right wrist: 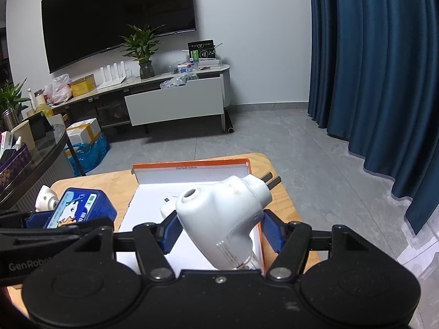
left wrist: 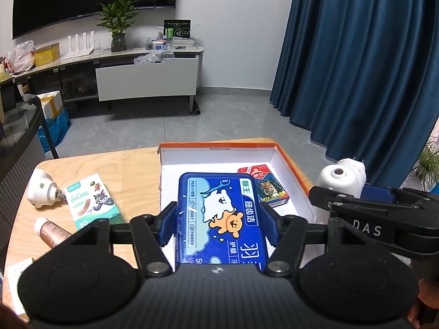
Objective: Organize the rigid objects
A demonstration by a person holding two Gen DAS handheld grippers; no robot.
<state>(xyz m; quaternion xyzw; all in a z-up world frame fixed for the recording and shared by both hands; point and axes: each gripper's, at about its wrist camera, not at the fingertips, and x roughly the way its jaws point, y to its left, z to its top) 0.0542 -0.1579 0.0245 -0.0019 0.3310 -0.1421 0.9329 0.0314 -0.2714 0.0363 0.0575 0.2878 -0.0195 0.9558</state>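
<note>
Television [right wrist: 118,13], potted plant [right wrist: 142,49], blue curtain [right wrist: 370,68].

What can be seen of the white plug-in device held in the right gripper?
The white plug-in device is smooth, glossy plastic with a rounded body, a round dark-centred hole on top and two dark flat prongs pointing away from the camera. A clear part shows at its near end. It sits tilted, clamped between the blue pads of the right gripper, held above the white-lined, orange-rimmed box.

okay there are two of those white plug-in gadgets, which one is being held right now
The white plug-in device clamped in the right claw above the orange-edged box. The other one lies untouched on the wooden table, beside the bandage box.
</note>
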